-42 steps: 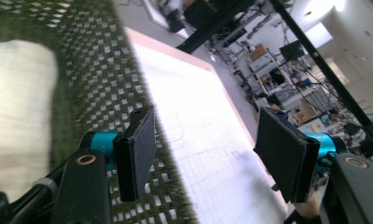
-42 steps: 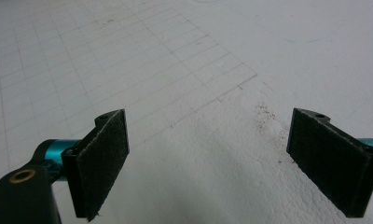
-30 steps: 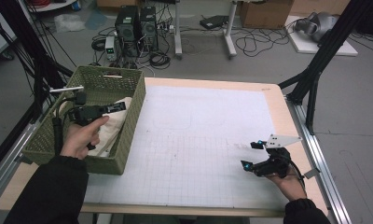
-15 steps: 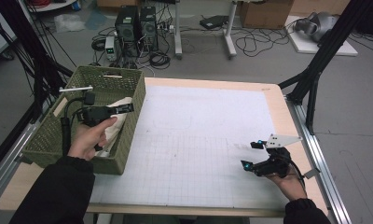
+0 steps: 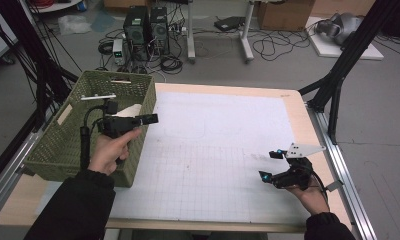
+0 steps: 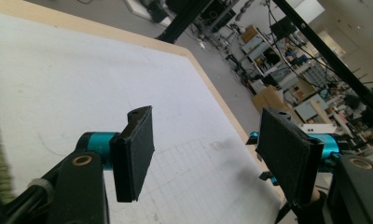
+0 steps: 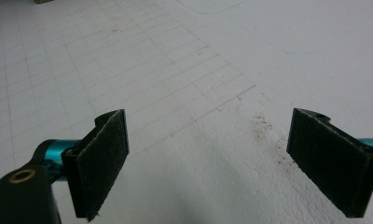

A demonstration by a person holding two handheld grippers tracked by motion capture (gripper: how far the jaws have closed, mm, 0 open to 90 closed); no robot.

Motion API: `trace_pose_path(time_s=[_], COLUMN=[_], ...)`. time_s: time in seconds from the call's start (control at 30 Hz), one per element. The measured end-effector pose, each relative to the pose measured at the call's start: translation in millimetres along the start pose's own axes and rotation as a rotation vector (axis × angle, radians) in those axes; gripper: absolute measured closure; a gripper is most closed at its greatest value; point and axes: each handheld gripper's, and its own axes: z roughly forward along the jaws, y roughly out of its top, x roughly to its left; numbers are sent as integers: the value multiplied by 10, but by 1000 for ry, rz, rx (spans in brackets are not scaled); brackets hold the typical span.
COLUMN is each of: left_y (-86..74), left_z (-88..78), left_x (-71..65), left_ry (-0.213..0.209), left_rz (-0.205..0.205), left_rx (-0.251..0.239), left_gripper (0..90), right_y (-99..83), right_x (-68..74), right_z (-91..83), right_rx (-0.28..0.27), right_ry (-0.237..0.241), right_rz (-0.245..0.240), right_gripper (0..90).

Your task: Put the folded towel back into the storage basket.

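A green woven basket [image 5: 53, 150] stands on the left part of the table, with a cream cloth [image 5: 131, 109] lying in it. The person's left hand holds my left gripper [image 5: 151, 119] above the basket's right rim, pointing right toward the white gridded mat [image 5: 223, 145]. Its pads [image 6: 135, 154] stand wide apart with nothing between them, so my left gripper [image 6: 208, 149] is open. My right gripper [image 5: 269, 165] rests low over the mat near the right front corner. It is open too [image 7: 208, 158], and only bare mat lies between its pads [image 7: 105, 161].
The mat covers most of the wooden tabletop [image 5: 298, 107]. Brown specks [image 7: 264, 123] dot it in front of the right gripper. Black frame posts [image 5: 338, 70] rise at the table's right. Computer towers [image 5: 147, 25] and cables sit on the floor behind.
The left hand has carried its gripper to the right, from over the cloth inside the basket to above the basket's right rim. The right gripper has stayed where it was.
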Motion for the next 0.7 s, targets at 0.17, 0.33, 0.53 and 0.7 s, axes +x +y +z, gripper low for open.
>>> trace_pose_path(time_s=[0.17, 0.33, 0.53, 0.7], left_y=[-45, -100, -162, -208], left_z=[109, 210, 332, 421], left_x=[-80, -146, -206, -247], left_ry=[-1, -8, -10, -16], left_rz=[11, 22, 34, 41], left_rx=[7, 14, 25, 32], left_gripper=[361, 359, 359, 358], right_y=[0, 5, 9, 9], right_x=[0, 0, -3, -10], right_z=[-9, -20, -25, -27], right_rx=[-5, -4, -8, -15], right_ry=[2, 4, 4, 1], right_rz=[6, 8, 4, 1], right_gripper=[119, 119, 119, 119])
